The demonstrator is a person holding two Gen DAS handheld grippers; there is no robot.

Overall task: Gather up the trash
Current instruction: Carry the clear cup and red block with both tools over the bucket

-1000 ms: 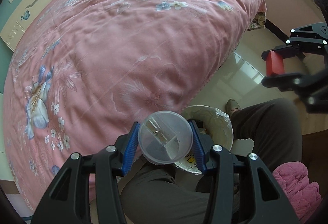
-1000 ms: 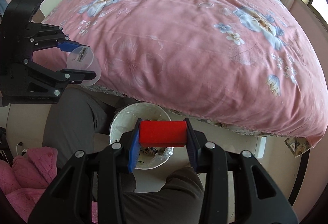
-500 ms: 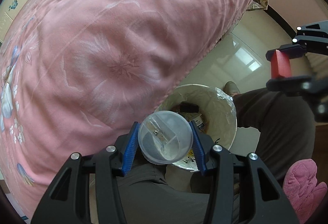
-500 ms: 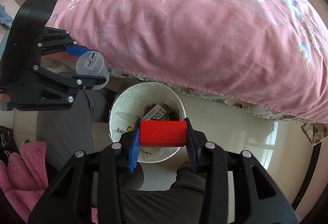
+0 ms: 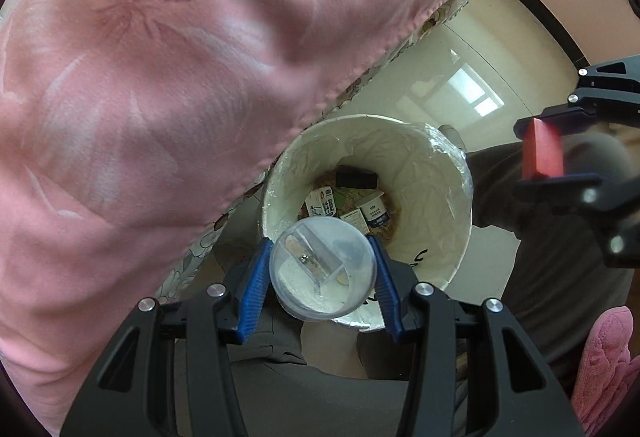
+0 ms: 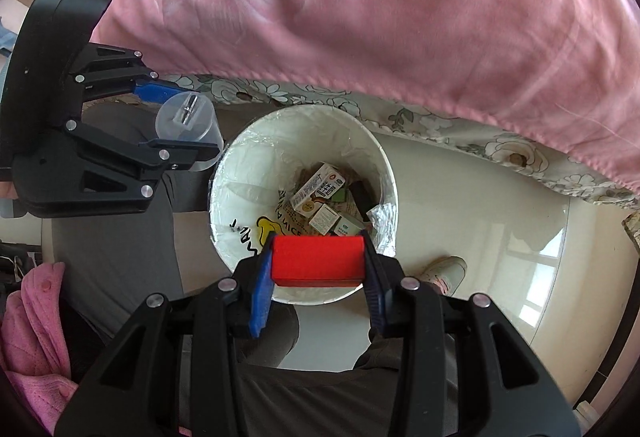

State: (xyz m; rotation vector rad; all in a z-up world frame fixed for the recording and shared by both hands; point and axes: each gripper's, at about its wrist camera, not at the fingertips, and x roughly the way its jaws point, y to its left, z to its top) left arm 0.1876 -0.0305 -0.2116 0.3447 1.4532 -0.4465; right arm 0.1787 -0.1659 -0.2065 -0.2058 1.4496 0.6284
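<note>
My left gripper (image 5: 322, 269) is shut on a clear round pencil sharpener (image 5: 322, 268) and hangs over the near rim of a white lined trash bin (image 5: 448, 173). My right gripper (image 6: 317, 266) is shut on a red block (image 6: 317, 260) above the bin's near rim (image 6: 224, 173). Several small cartons (image 6: 318, 189) lie at the bottom of the bin. In the right wrist view the left gripper (image 6: 176, 121) with the sharpener (image 6: 186, 121) sits just left of the bin. In the left wrist view the right gripper (image 5: 552, 153) with the block (image 5: 542, 149) sits to the bin's right.
A bed with a pink floral cover (image 5: 160, 77) overhangs the bin on its far side. The floor (image 6: 480, 229) is glossy cream tile. A person's grey trouser legs (image 6: 112, 237), a shoe (image 6: 444, 269) and a pink quilted garment (image 6: 28, 317) flank the bin.
Both grippers have sunk toward the bin, which now looks larger and shows its contents. The bed cover has slid up in both views. Both grips are unchanged.
</note>
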